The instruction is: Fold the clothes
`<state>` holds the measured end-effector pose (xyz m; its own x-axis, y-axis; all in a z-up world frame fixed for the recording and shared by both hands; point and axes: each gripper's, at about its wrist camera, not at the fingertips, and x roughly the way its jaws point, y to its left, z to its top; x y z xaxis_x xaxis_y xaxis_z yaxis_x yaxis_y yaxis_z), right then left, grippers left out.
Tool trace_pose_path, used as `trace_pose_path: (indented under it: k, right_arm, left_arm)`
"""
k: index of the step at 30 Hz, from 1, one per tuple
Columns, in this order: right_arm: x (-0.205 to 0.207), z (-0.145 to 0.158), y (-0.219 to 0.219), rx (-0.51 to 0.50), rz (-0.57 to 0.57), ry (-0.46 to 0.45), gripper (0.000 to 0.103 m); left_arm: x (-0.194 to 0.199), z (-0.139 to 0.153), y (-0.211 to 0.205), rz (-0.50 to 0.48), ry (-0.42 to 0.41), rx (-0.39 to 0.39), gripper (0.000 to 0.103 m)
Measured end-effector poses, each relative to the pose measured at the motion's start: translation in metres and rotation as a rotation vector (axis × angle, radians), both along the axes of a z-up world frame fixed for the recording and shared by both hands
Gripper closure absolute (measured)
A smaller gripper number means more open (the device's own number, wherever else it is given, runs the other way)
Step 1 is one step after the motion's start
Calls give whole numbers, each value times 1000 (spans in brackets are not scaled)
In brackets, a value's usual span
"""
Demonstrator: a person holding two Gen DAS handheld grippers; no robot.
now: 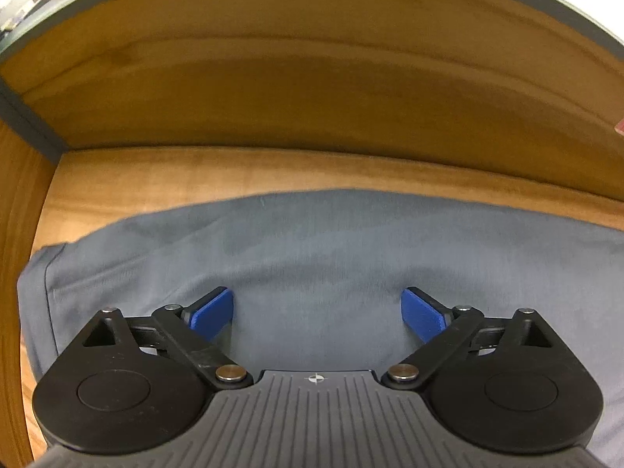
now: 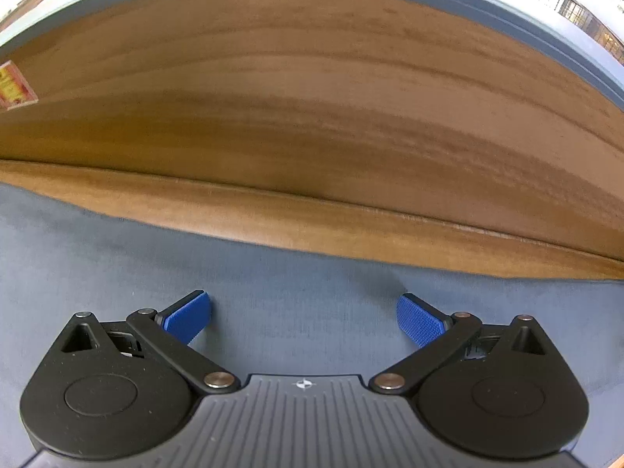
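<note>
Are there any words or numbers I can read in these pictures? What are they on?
No words can be read.
Sticker on the wooden wall: red and yellow, print too blurred.
Its corner in the left view: no print visible.
Grippers: only a small compass-like mark, no letters.

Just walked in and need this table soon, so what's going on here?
A person is folding clothes with a handheld gripper in each hand. A grey-blue garment lies spread on the wooden table. The left gripper and right gripper both hang over the cloth with jaws wide open, gripping nothing. A small red-and-yellow label sits on the wooden back panel.
</note>
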<state>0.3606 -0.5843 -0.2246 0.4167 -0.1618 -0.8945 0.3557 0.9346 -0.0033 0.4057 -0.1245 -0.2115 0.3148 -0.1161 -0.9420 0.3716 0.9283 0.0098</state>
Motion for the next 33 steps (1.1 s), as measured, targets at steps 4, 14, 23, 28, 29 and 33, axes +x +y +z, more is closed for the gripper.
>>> trace_pose_path:
  k: [4, 14, 23, 28, 29, 33]
  right_arm:
    - [11, -1, -5, -2, -3, -4, 0]
    - [-18, 18, -3, 50, 111, -17, 3]
    - [-113, 51, 24, 25, 321, 57, 3]
    - [-165, 62, 44, 21, 365, 96, 3]
    - [-173, 63, 49, 18, 370, 99, 3]
    - [-221, 68, 76, 12, 381, 103, 3]
  left_arm:
    - [9, 1, -4, -1, -11, 1, 7]
    - [-28, 32, 12, -59, -48, -26, 24]
    - [-117, 71, 18, -133, -37, -38, 24]
    - [-165, 70, 34, -161, -18, -28, 24]
    - [-175, 71, 36, -163, -13, -27, 24]
    - [-218, 71, 46, -152, 19, -36, 23]
